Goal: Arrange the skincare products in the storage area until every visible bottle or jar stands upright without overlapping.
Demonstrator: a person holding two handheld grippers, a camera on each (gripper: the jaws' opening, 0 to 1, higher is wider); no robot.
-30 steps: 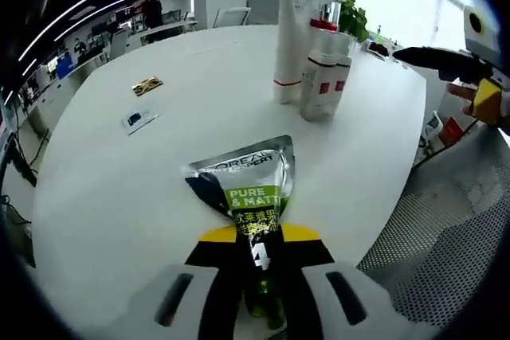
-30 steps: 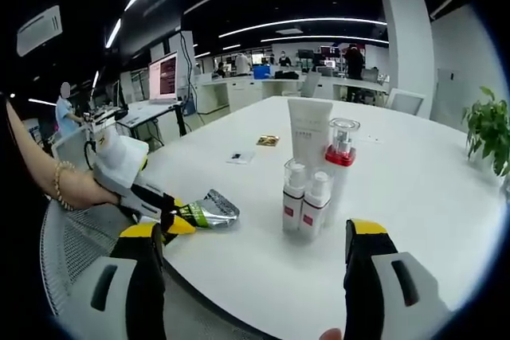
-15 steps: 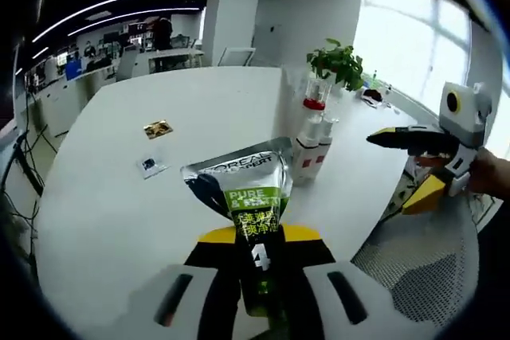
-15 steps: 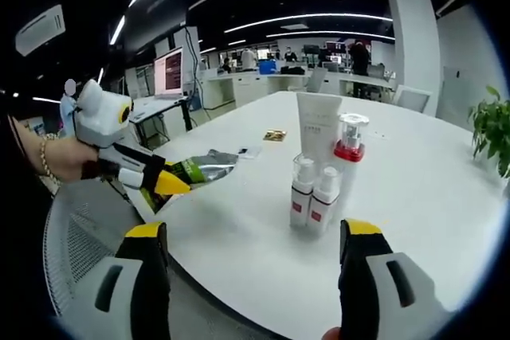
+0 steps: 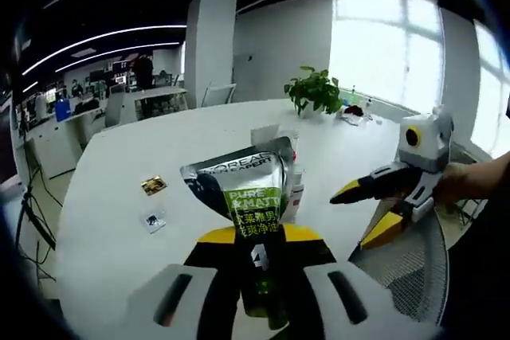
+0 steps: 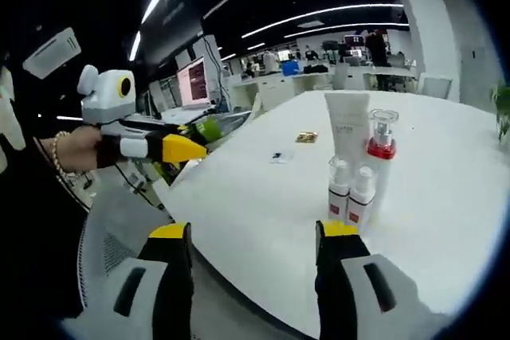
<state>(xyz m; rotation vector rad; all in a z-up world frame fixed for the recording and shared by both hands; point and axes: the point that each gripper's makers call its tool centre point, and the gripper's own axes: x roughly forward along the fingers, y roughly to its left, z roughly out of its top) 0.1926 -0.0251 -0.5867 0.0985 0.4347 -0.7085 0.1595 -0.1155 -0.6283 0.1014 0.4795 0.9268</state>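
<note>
round white table (image 6: 263, 212) carries upright white tube (image 6: 347, 129), clear red-collared pump bottle (image 6: 382, 145), two small white bottles (image 6: 351, 197) | left gripper (image 5: 256, 264) jaws clamped on silver-green tube (image 5: 249, 197), raised above table | right gripper (image 6: 255, 236) jaws apart, holding nothing

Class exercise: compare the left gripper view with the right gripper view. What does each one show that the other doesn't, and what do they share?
Left gripper view alone: the printed front of the silver tube clamped in the left gripper, and a potted plant by the windows. Right gripper view alone: the open right gripper and two small white bottles standing beside a tall white tube. Shared: the white table.
</note>
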